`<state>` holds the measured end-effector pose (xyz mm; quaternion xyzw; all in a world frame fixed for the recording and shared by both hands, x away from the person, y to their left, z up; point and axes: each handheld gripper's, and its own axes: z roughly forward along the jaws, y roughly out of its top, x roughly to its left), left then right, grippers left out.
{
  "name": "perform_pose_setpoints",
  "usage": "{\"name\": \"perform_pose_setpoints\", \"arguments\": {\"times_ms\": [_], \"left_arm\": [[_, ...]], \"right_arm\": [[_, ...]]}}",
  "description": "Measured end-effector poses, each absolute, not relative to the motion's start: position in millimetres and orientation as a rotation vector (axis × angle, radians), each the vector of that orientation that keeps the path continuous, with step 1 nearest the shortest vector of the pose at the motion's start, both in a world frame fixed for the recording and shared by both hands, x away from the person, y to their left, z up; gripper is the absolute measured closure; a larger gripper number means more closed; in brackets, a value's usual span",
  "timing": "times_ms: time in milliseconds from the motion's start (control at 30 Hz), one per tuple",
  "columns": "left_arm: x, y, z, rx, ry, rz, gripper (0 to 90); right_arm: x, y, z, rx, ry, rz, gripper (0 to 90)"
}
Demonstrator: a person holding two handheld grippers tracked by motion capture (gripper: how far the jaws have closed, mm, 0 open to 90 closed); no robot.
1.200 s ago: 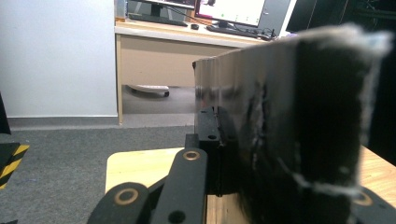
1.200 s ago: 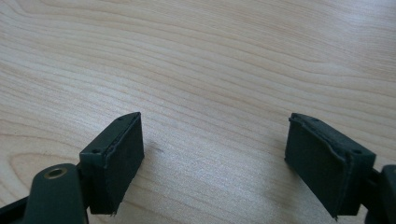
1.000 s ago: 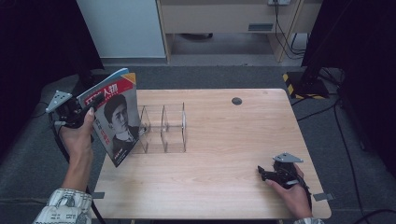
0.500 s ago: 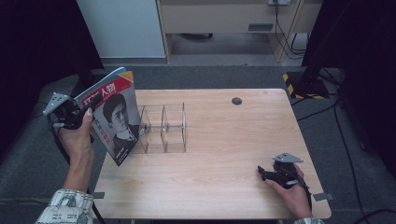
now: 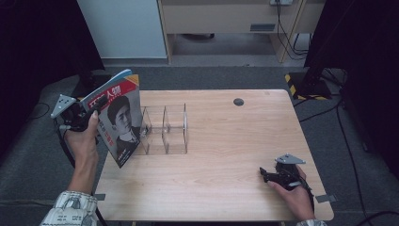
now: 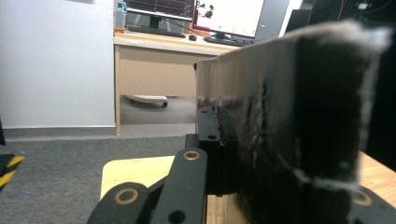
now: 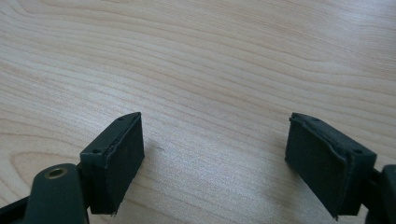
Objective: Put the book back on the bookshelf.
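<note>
A magazine (image 5: 120, 120) with a red-and-blue cover and a portrait stands tilted at the table's left edge, its lower corner near the tabletop. My left gripper (image 5: 87, 113) is shut on its left side, off the table's edge. In the left gripper view the magazine's page edges (image 6: 289, 130) sit against my left gripper's (image 6: 224, 126) black jaw. A clear acrylic divider rack (image 5: 164, 129) stands just right of the magazine. My right gripper (image 5: 266, 175) rests near the table's front right corner, open, with bare wood between the jaws of that right gripper (image 7: 215, 158).
The wooden table (image 5: 226, 136) has a small black round cap (image 5: 238, 101) at its back. Behind it are a white cabinet (image 5: 124, 28), a beige desk (image 5: 221, 19) and cables on grey carpet. A yellow-black striped stand base (image 5: 294, 82) sits off the back right corner.
</note>
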<state>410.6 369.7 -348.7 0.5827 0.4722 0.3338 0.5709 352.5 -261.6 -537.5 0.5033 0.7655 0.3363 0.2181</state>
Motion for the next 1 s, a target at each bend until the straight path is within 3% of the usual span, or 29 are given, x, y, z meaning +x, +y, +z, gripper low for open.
{"name": "perform_pose_setpoints", "arguments": {"times_ms": [1000], "left_arm": [[396.0,376.4,-377.0,1.262,1.101,0.76,84.9]], "right_arm": [[351.8,-261.4,-537.7,1.387,2.121,0.934,19.7]]}}
